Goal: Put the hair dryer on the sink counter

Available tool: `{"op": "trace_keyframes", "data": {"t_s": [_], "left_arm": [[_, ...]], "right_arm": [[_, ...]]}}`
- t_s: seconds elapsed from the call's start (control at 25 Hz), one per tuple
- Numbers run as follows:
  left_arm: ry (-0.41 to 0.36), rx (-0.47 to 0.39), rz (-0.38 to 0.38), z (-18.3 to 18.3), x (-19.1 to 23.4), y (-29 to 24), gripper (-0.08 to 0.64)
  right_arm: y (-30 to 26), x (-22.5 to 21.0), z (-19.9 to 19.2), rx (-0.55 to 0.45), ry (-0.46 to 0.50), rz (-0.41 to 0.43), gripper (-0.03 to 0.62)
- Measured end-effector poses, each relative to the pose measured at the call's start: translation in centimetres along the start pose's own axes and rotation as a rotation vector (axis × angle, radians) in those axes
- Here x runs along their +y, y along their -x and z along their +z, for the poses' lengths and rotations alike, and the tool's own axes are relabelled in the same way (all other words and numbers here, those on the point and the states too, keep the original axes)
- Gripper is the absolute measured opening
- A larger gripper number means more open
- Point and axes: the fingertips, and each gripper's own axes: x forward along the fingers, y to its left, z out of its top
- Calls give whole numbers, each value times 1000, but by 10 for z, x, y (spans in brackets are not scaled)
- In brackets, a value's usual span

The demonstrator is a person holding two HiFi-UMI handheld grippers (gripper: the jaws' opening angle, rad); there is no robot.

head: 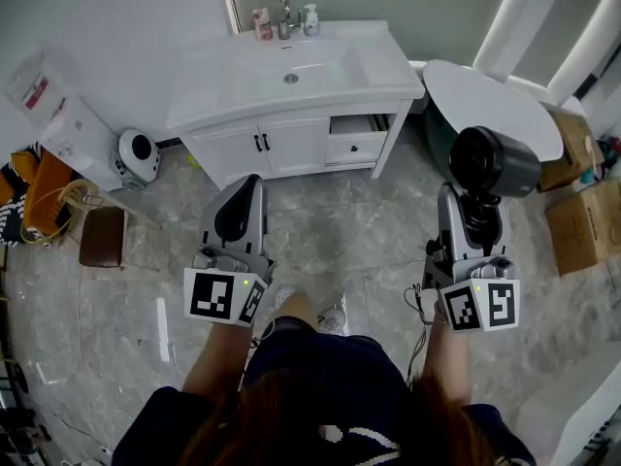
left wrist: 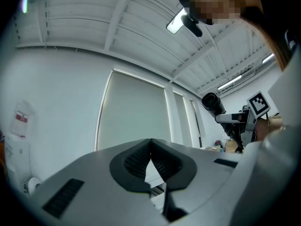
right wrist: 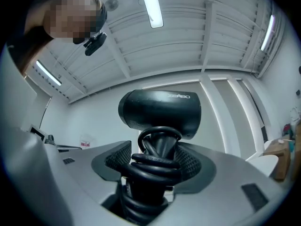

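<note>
A black hair dryer (head: 493,161) stands upright in my right gripper (head: 473,212), its cord wound around the handle. In the right gripper view the jaws press on that wrapped handle, with the dryer's barrel (right wrist: 160,113) above them. The white sink counter (head: 388,66) lies ahead at the top of the head view, with its basin (head: 291,74) in the middle. My left gripper (head: 238,212) is held low at the left, pointing up, jaws shut with nothing between them. Both grippers hang above the grey marble floor, well short of the counter.
Small bottles (head: 262,22) and a faucet (head: 285,13) stand at the counter's back edge. A cabinet drawer (head: 357,134) sits pulled out. A white round table (head: 490,95) is on the right, cardboard boxes (head: 582,212) beyond it. A white round appliance (head: 138,155) and a brown stool (head: 102,236) are at left.
</note>
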Motion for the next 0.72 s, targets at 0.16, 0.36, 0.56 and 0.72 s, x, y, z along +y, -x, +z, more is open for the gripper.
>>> {"op": "trace_keyframes", "data": {"t_s": [0.16, 0.36, 0.56, 0.72], "left_arm": [[-5, 15, -4, -4, -1, -3, 18], [-1, 22, -18, -13, 0, -21, 18], [-27, 20, -29, -21, 12, -56, 18], [-27, 3, -39, -20, 33, -101, 18]], "right_arm": [[-1, -1, -3, 5, -16, 4, 298], [-14, -8, -12, 12, -21, 2, 298], [-44, -16, -23, 18, -17, -3, 298], [-86, -24, -32, 25, -6, -8, 298]]}}
